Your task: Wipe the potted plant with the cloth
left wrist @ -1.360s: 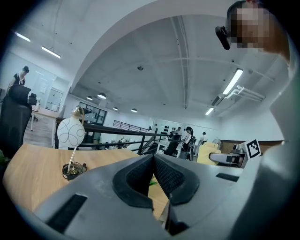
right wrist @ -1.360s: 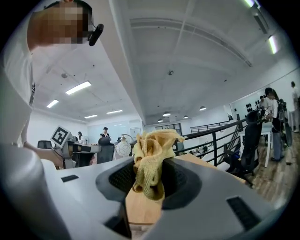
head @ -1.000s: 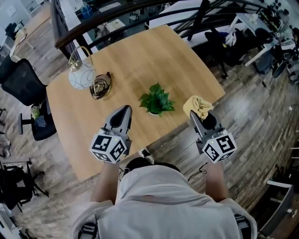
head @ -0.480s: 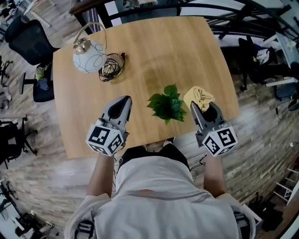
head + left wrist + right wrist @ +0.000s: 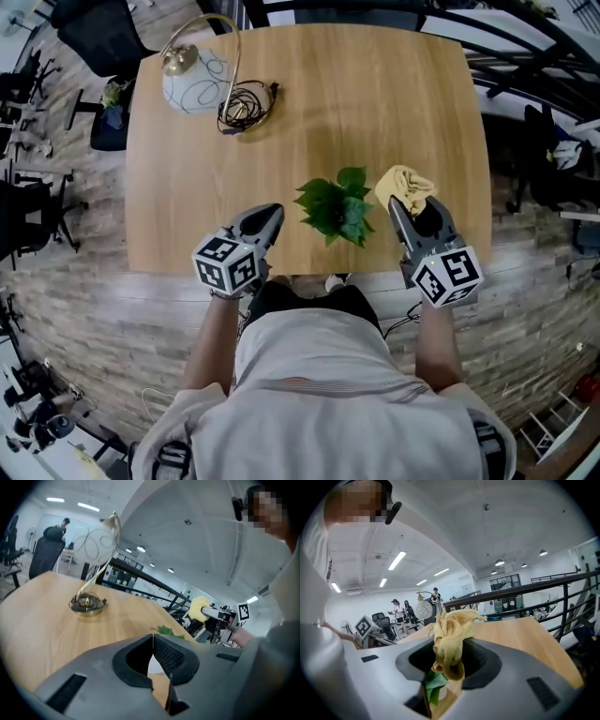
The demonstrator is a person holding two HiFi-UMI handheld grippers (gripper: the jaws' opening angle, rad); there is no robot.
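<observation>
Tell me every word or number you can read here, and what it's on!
There are no words or numbers to read.
The cubes on the left gripper and right gripper show only black-and-white square patterns, not letters.
The table, lamp, potted plant and cloth carry no print.

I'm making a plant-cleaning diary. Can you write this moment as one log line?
left tool: shut, empty | right tool: shut on yellow cloth | potted plant: on table, between tools
</observation>
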